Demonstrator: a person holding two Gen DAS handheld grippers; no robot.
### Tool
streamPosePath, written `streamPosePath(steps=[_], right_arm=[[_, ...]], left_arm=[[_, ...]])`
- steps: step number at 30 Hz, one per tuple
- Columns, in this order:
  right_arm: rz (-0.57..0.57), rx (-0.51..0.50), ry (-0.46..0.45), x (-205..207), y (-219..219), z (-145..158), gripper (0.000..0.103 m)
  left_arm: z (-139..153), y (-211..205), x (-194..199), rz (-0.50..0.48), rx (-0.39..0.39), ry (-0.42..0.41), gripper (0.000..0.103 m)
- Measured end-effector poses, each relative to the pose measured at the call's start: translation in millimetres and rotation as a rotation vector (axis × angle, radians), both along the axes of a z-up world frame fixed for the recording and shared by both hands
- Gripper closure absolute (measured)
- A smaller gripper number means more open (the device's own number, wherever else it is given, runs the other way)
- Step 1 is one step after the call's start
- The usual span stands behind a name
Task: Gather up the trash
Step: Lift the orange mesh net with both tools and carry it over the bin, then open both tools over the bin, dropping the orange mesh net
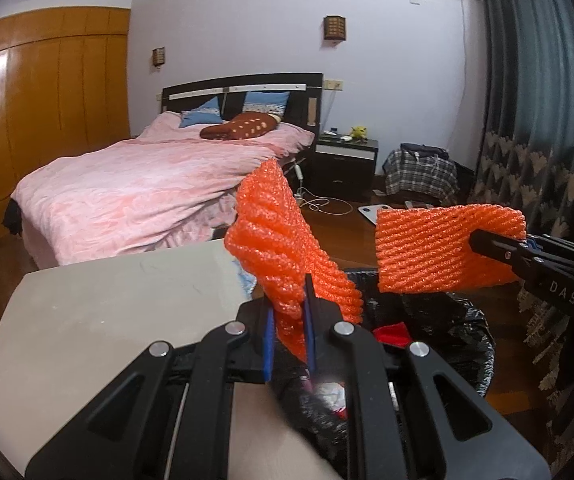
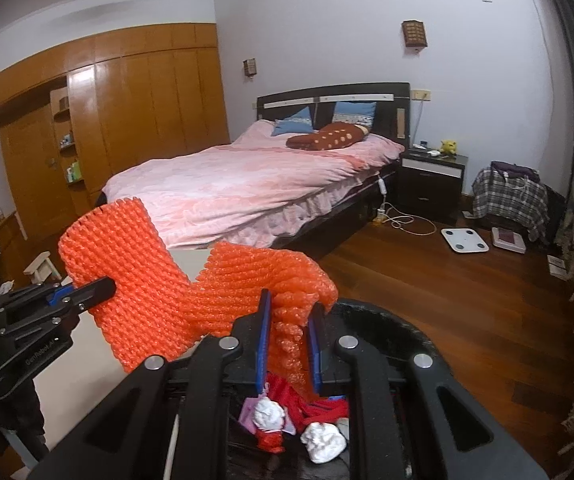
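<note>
Both tongs are busy here, each pinching its own orange foam net sleeve, the squishy mesh kind that comes wrapped around fruit. The left gripper (image 1: 289, 322) has its blue-padded fingers squeezed onto the bottom of a crumpled foam net (image 1: 283, 248) that stands up twisted toward 12 o'clock. Over at 3 o'clock in that same view, the right gripper (image 1: 483, 242) clamps a second foam net (image 1: 443, 250), flatter and more rectangular, ribbed all over.

From the right wrist view, the right gripper (image 2: 289, 332) is pressed onto the scrunched end of its net (image 2: 271, 280), and the left gripper (image 2: 105, 290) sits at 9 o'clock biting the side of the other net (image 2: 135, 280).

Both nets hang right above the trash bin (image 1: 447, 312), lined with a crinkly black plastic bag. Inside it are wadded white tissues (image 2: 323, 440) and some red scraps (image 2: 319, 404).

A smooth pale table (image 1: 107, 320) sits just beside the bin at 9 o'clock. Behind it all, a bed with a pink quilt (image 1: 147, 184) and glossy wood floor (image 2: 467, 280).
</note>
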State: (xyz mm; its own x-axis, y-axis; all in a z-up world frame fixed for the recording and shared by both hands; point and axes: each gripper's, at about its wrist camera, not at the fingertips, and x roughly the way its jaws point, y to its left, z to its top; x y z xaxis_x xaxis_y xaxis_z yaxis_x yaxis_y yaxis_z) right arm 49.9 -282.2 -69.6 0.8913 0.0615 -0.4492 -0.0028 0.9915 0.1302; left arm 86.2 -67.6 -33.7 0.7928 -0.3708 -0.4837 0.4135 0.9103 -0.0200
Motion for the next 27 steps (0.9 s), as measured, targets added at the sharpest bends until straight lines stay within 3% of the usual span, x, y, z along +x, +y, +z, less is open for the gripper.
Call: streamPosePath(steps=[17,27], right_arm=[[-0.112,0.003,0.063,-1.6,-58.0,-33.3,0.087],[-0.117,0.019,0.126,21.9,-64.0,-65.3,0.087]], left_arm=[[-32.9,-73.8,20.6,-0.117,0.029,0.024,0.092],[-63.8,-88.7,41.8,-0.114,0.074,0.082,0.092]])
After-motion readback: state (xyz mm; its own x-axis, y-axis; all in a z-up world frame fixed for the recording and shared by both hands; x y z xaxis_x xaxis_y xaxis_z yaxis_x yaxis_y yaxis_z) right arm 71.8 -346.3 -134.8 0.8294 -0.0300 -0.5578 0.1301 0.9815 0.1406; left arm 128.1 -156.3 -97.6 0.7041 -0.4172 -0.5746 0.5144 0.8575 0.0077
